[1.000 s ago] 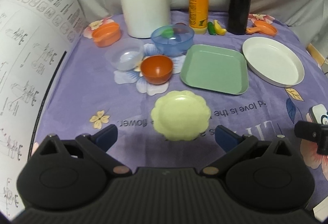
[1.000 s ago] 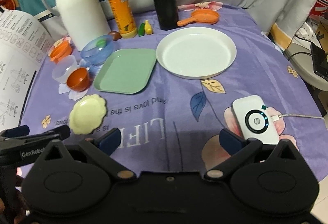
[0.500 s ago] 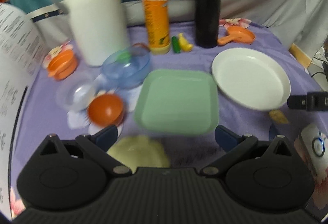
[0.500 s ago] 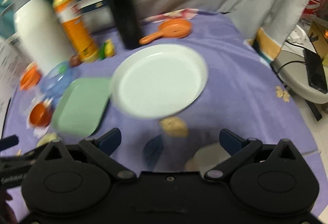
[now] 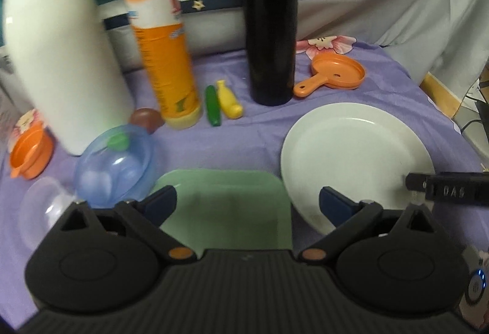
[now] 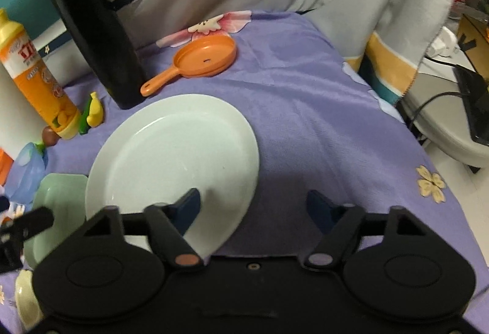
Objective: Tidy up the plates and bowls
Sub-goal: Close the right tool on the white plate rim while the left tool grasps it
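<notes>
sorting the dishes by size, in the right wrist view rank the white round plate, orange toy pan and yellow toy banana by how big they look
1. white round plate, by far the largest.
2. orange toy pan, though it lies farther from the camera, so it looks smaller than it is.
3. yellow toy banana, the smallest.

green tray [image 5: 226, 205]: near half hidden behind left tongs [image 5: 247, 201] | white flask [image 5: 58, 64]: top cropped, blurred | black bottle [image 5: 270, 28]: top cropped | yellow dish [image 6: 26, 297]: mostly hidden by right tongs [image 6: 253, 207]
</notes>
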The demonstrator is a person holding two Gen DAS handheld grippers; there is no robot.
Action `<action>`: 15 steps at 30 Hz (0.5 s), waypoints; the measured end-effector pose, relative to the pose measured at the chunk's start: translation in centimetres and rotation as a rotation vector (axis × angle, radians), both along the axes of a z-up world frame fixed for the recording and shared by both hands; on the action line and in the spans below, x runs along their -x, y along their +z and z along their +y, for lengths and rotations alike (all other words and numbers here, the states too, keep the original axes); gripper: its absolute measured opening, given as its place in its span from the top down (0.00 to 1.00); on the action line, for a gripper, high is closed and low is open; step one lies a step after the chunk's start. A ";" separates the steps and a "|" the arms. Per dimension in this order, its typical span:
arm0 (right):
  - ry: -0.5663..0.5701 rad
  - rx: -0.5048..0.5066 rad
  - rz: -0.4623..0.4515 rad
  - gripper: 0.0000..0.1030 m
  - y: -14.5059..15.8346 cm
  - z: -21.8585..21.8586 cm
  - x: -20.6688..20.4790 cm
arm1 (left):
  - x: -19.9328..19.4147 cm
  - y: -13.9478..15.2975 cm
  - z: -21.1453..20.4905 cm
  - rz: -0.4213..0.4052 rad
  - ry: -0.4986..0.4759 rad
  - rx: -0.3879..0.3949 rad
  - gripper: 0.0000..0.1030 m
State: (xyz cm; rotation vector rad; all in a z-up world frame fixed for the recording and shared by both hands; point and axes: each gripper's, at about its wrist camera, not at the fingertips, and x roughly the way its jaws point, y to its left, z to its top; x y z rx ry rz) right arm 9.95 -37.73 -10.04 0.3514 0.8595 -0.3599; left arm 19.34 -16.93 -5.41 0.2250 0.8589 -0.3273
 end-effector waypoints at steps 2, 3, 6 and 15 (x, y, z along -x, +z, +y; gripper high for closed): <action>0.007 0.032 -0.009 0.59 -0.3 0.0 -0.4 | -0.9 -0.3 -0.9 0.016 -0.022 -0.009 0.19; 0.012 0.042 -0.007 0.71 -0.3 0.0 -0.5 | -1.3 -0.5 -1.5 0.020 -0.036 -0.013 0.25; 0.031 0.040 -0.010 0.79 -0.3 -0.6 -0.2 | -2.2 -0.8 -3.1 0.026 -0.075 -0.019 0.32; 0.028 0.025 -0.026 0.80 -0.4 -2.7 2.3 | -2.8 -2.7 -8.3 0.054 -0.206 -0.075 0.41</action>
